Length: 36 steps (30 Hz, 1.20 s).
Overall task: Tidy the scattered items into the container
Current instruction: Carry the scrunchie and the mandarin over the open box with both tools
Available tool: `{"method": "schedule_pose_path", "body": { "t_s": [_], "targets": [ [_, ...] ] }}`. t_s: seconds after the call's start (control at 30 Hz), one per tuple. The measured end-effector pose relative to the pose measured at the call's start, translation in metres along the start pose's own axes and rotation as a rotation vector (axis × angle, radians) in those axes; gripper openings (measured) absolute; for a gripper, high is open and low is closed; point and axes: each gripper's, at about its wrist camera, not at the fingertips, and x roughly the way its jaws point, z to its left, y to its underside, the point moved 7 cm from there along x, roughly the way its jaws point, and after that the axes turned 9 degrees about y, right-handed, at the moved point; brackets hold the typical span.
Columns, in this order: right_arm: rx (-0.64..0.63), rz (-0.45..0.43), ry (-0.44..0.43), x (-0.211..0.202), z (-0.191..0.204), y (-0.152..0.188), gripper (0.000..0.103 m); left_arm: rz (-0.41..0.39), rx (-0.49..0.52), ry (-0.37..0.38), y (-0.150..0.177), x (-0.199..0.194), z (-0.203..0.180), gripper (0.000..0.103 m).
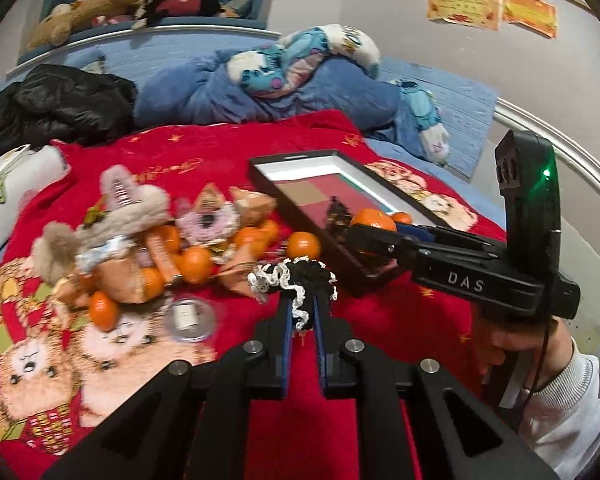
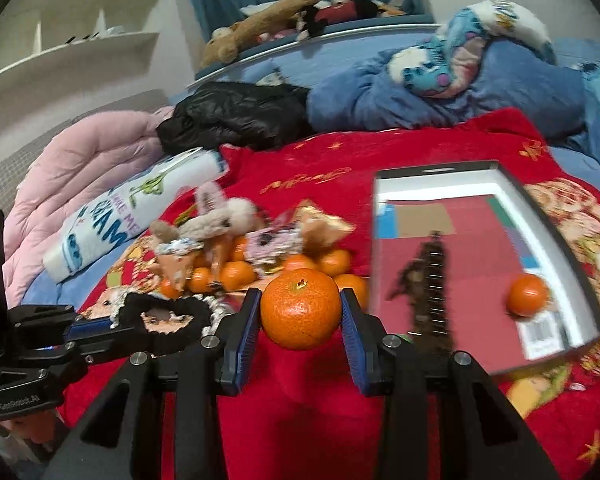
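A: Left wrist view, nearest first: the left tool [image 1: 302, 316] has its blue-padded fingers drawn close together, clamped on a black crocheted scrunchie with white frilly edging [image 1: 296, 280], which bunches up just past the fingertips.

B: And on the right wrist view?

A: The right tool [image 2: 300, 322] grips a round orange mandarin with a dimpled skin [image 2: 301, 309] between its two blue pads, one pad touching each side of the fruit. It is held above the red plush blanket printed with cartoon bears [image 2: 300, 392].

B: Where is the container from there?

A: Ahead and to the right of the right tool: a shallow rectangular tray with a dark rim and white inner walls [image 2: 476, 168]. A second small mandarin [image 2: 527, 294] lies inside it near the near-right corner, and a dark toothed hair clip [image 2: 424, 272] lies in it closer to the tool.

B: What of the scattered pile?

A: Beyond the left tool and to its left sits a heap of loose mandarins [image 1: 192, 262], beige fluffy hair claws [image 1: 128, 204] and a pink knitted scrunchie [image 1: 210, 220]; a clear round plastic case [image 1: 188, 316] lies nearer, left of the fingers.

B: Farthest?

A: A crumpled blue duvet [image 1: 260, 96] and a black puffy jacket [image 1: 60, 100] across the bed.
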Motion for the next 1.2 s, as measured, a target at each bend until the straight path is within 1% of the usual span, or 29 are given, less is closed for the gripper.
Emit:
{"method": "schedule_pose_path", "body": {
  "t_s": [0.1, 0.2, 0.37, 0.63, 0.77, 0.87, 0.9, 0.97, 1.07, 1.17, 1.2],
  "targets": [
    [0.036, -0.009, 0.027, -0.01, -0.024, 0.002, 0.038, 0.014, 0.016, 0.029, -0.001, 0.012, -0.019, 0.01],
    [0.052, -0.021, 0.08, -0.019, -0.049, 0.004, 0.038, 0.025, 0.03, 0.055, -0.002, 0.023, -0.036, 0.01],
    [0.088, -0.031, 0.111, -0.029, -0.076, 0.006, 0.038, 0.035, 0.048, 0.091, -0.004, 0.042, -0.06, 0.01],
    [0.111, -0.033, 0.139, -0.036, -0.098, 0.01, 0.038, 0.045, 0.071, 0.122, -0.009, 0.062, -0.082, 0.01],
    [0.125, -0.033, 0.132, -0.038, -0.103, 0.01, 0.038, 0.046, 0.08, 0.129, -0.012, 0.07, -0.087, 0.01],
    [0.119, -0.037, 0.135, -0.039, -0.104, 0.009, 0.038, 0.051, 0.047, 0.159, -0.018, 0.074, -0.086, 0.01],
    [0.118, -0.042, 0.135, -0.04, -0.104, 0.007, 0.038, 0.045, 0.043, 0.158, -0.02, 0.075, -0.086, 0.01],
    [0.126, -0.049, 0.134, -0.041, -0.105, 0.004, 0.038, 0.023, 0.06, 0.133, -0.032, 0.075, -0.084, 0.01],
    [0.177, -0.06, 0.109, -0.04, -0.111, -0.005, 0.038, 0.001, 0.08, 0.114, -0.049, 0.075, -0.083, 0.01],
    [0.18, -0.056, 0.132, -0.033, -0.114, -0.013, 0.038, -0.026, 0.098, 0.072, -0.07, 0.08, -0.078, 0.01],
    [0.183, -0.056, 0.132, -0.03, -0.114, -0.016, 0.038, -0.031, 0.098, 0.069, -0.074, 0.081, -0.076, 0.01]
  ]
}}
